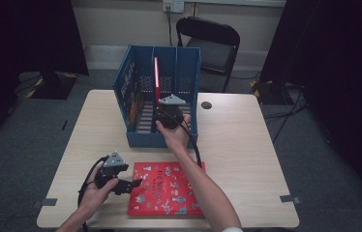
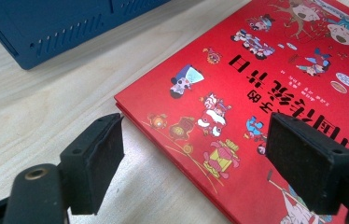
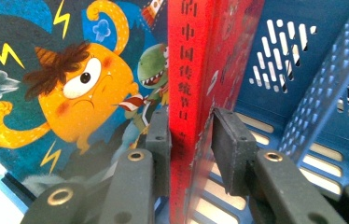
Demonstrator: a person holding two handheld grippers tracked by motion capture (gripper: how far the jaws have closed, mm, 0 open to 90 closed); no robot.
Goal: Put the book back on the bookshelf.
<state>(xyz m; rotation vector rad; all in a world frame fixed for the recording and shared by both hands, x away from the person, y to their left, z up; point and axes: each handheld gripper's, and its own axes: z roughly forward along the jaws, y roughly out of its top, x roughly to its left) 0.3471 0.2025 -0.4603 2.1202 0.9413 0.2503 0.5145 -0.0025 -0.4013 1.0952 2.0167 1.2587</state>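
Note:
A thin red book (image 1: 156,72) stands upright in the middle slot of the blue file rack (image 1: 188,63). My right gripper (image 1: 162,108) reaches into the rack from the front. In the right gripper view its jaws (image 3: 191,135) straddle the red book's spine (image 3: 189,56): the left pad lies against it and the right pad stands a sliver off the cover. A second red picture book (image 1: 167,191) lies flat near the table's front edge. My left gripper (image 1: 138,183) rests open at that book's left edge, its jaws (image 2: 193,158) wide apart over the book's corner (image 2: 266,79).
A colourful cartoon book (image 3: 70,84) fills the rack's left slot (image 1: 133,96). The rack's perforated wall (image 3: 312,93) is on the right, with a free slot beside it. The wooden table (image 1: 237,140) has bare room to the right. A black chair (image 1: 213,43) stands behind.

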